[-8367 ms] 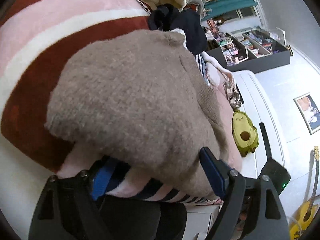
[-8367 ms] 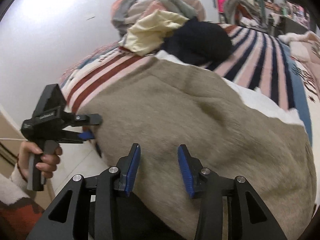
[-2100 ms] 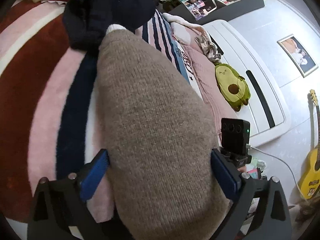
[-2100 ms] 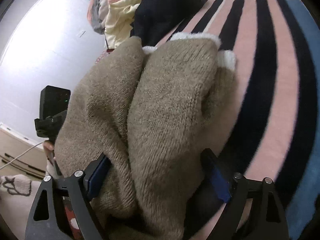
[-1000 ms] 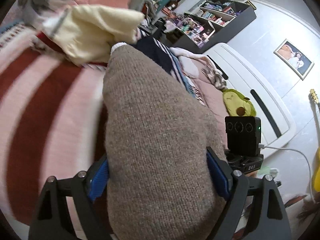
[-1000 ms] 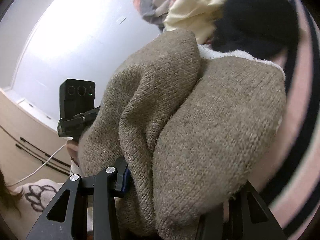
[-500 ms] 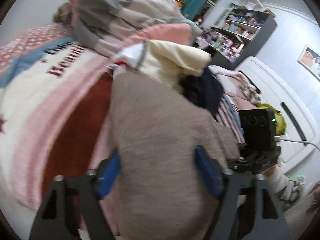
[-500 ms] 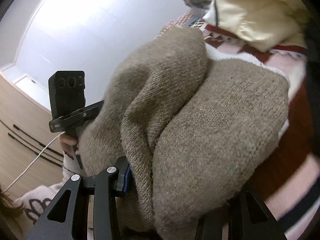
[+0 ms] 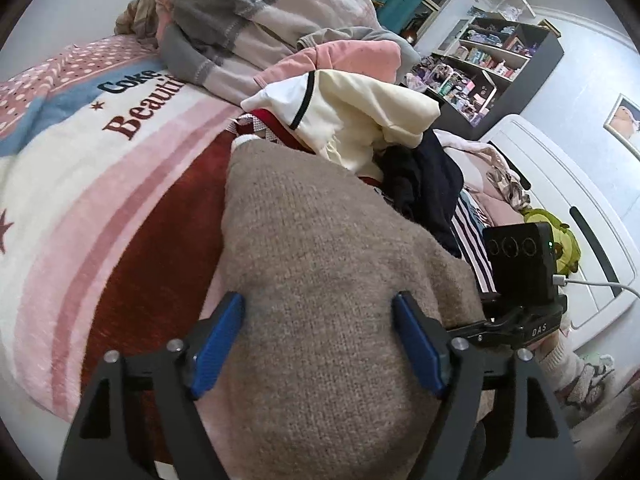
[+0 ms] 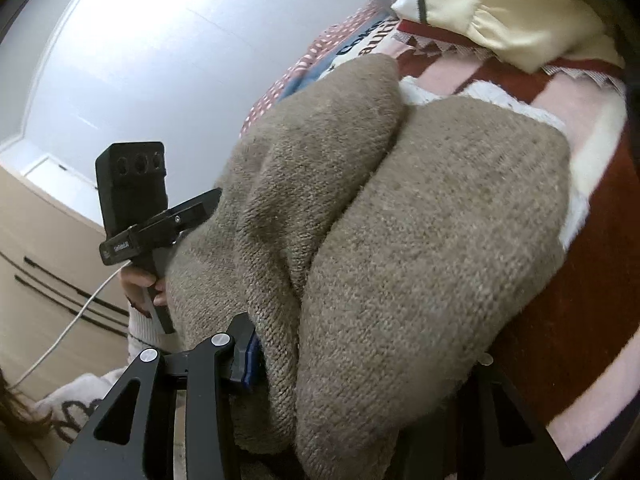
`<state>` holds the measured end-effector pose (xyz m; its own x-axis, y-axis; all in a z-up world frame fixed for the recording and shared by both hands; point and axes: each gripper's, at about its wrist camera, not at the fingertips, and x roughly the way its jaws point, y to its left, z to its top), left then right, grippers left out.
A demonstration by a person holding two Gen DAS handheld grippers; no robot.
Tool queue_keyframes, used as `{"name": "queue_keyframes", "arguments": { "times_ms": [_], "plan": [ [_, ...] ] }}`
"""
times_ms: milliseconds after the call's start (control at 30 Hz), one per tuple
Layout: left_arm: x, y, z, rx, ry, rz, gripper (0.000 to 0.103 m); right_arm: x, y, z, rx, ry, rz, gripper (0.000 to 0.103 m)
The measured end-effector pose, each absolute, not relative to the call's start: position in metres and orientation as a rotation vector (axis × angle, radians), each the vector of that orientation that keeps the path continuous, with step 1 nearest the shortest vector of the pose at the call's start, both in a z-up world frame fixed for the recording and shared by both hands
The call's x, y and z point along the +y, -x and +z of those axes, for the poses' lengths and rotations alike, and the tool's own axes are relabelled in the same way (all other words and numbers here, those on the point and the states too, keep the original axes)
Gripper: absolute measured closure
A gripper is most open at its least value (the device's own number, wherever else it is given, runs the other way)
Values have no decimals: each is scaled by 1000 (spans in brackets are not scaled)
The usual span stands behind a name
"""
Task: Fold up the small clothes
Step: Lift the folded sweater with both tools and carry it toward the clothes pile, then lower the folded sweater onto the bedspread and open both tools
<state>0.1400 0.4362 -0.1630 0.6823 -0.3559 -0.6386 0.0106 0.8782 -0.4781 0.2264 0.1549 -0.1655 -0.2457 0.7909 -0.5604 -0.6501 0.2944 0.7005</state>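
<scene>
The folded brown sweater [image 9: 320, 288] lies on the bed's striped blanket [image 9: 92, 208], long axis running from 6 toward 12 o'clock. The left hand-held gripper [image 9: 320, 340] straddles its near end, jaws just reopened, pads beside the knit; whether they press, I cannot tell. The right hand-held gripper [image 10: 360, 364] grasps the bundle's right side.

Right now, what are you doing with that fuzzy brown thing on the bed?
A person is folding a brown knitted sweater with a handheld gripper in each hand. The sweater is already bundled up and rests on the striped blanket, next to a pile of other clothes. The left gripper has the bundle between its blue pads, and its jaws have just been opening. The right gripper squeezes the other end of the bundle.
</scene>
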Motion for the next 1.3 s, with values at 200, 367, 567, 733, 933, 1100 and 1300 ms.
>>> {"name": "queue_keyframes", "arguments": {
  "times_ms": [200, 367, 567, 733, 933, 1100, 1300],
  "plan": [
    [430, -135, -156, 808, 441, -146, 29, 156, -225, -158, 1186, -112, 1341, 62],
    [423, -130, -146, 815, 395, -60, 29, 133, -218, -148, 1162, -100, 1315, 62],
    [415, -116, -131, 805, 319, 70, 29, 110, -206, -132, 1126, -109, 1285, 62],
    [399, -101, -114, 782, 289, 154, 29, 78, -197, -123, 1096, -111, 1257, 62],
    [355, -87, -97, 751, 247, 160, 28, 40, -179, -110, 1038, -89, 1205, 62],
    [299, -79, -76, 699, 180, 152, 25, 3, -157, -98, 948, -72, 1125, 58],
    [224, -67, -46, 559, 90, 133, 18, -56, -122, -85, 803, -29, 965, 51]
  ]
}}
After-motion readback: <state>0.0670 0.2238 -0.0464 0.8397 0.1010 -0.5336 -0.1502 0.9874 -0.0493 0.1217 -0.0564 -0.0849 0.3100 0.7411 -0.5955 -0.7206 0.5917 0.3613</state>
